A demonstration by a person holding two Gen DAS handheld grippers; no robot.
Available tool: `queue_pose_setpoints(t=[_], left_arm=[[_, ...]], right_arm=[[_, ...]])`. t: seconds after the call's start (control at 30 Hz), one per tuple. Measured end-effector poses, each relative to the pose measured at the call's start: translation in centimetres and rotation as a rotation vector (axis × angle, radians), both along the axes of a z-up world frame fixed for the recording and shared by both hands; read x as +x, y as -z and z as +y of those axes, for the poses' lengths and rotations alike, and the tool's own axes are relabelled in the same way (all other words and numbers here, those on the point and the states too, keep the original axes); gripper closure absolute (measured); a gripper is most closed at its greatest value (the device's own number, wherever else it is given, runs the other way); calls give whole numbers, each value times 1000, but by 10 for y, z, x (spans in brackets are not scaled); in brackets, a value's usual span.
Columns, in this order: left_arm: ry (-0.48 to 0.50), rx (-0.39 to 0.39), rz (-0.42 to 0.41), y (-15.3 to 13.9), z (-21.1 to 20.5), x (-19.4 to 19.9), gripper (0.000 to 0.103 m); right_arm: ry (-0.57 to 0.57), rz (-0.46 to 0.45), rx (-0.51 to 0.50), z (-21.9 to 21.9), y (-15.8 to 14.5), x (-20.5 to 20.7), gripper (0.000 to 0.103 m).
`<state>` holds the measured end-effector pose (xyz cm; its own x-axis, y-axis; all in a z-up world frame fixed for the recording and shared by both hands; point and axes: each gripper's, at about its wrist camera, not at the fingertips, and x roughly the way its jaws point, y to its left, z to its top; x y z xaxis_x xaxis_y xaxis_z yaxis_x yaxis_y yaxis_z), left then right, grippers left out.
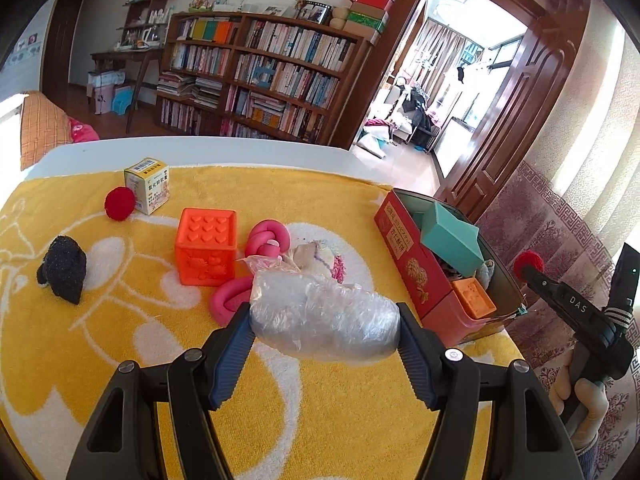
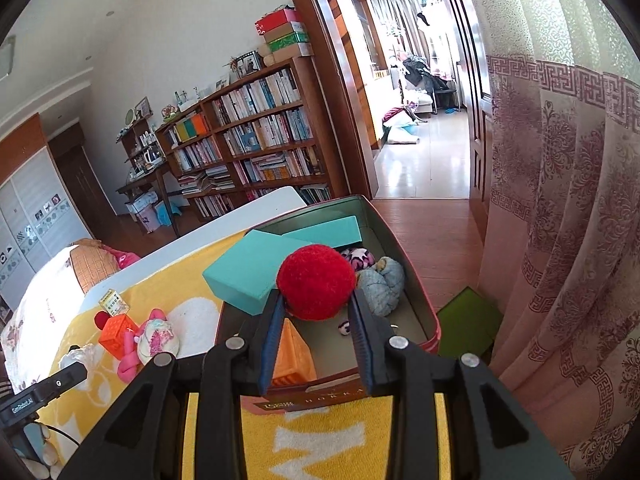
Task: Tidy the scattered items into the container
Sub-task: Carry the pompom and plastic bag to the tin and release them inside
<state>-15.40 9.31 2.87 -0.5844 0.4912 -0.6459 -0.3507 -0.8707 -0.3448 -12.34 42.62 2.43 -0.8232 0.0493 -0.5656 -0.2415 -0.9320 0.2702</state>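
Observation:
My left gripper (image 1: 325, 322) is shut on a bubble-wrap bundle (image 1: 320, 320) and holds it above the yellow towel (image 1: 120, 320), left of the red tin container (image 1: 416, 276). My right gripper (image 2: 316, 300) is shut on a red pompom ball (image 2: 316, 282) and holds it over the open container (image 2: 420, 312); it also shows in the left wrist view (image 1: 528, 264). Inside lie a teal box (image 2: 248, 272), an orange block (image 2: 294, 356) and soft toys (image 2: 380, 280). On the towel lie an orange cube (image 1: 206, 246), a pink knotted tube (image 1: 264, 240), another red ball (image 1: 120, 203), a black fuzzy item (image 1: 64, 268) and a small carton (image 1: 148, 184).
The white table edge (image 1: 240, 152) runs behind the towel. A patterned curtain (image 2: 560, 200) hangs right of the container. A bookshelf (image 1: 260, 76) and an open doorway (image 1: 440, 80) stand beyond. A patterned soft item (image 1: 320, 258) lies behind the bundle.

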Motion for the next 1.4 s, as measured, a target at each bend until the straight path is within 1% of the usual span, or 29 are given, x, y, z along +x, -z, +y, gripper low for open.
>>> queue_pose_setpoints(t=[0.03,0.1,0.17,0.2,0.23,0.33,0.43,0.47,0.57,0.63,0.8,0.87,0.93,0.97,1.0,1.03,1.13,1.23,1.4], left_arm=[[8,-4,5,-2,5,1,33],[25,-11,12,-6,14,2,33],[45,-20,17,-9,25,3,33],[56,-25,19,-10,31,3,33],[67,-30,20,-10,38,2,33],[105,-36,24,-14,59,1,33],[150,-31,26,-18,84,-1,33],[163,-32,29,-19,93,-2,33],[207,-31,41,-25,122,-5,33],[238,-31,48,-26,144,-7,33],[305,-45,52,-27,193,-12,33],[332,-45,51,-26,212,-14,33],[355,-51,47,-25,227,-16,31],[365,-53,39,-24,233,-17,26],[373,-55,28,-23,239,-18,23],[378,-54,20,-22,242,-18,20],[367,-53,-1,-17,243,-19,20],[339,-30,-31,-13,228,-21,20],[294,-16,-44,-13,205,-18,20]], right_arm=[[-1,-8,-7,1,4,-2,61],[15,-9,-34,5,13,-3,45],[36,22,-50,9,17,0,41],[49,33,-39,9,17,2,36],[65,41,-23,8,17,4,35],[125,112,14,9,13,15,34],[206,178,32,15,7,28,30],[234,193,36,17,6,32,28],[309,228,39,25,3,43,27],[352,238,30,31,1,47,27],[423,232,13,45,2,53,27],[448,245,-5,50,2,58,27],[472,261,-1,52,1,62,27],[480,268,3,52,-1,64,27],[486,273,4,53,-1,65,26],[487,275,3,54,-2,66,25],[481,268,-3,54,-1,64,24],[479,277,-4,54,-2,67,24],[468,282,17,49,-3,66,24]])
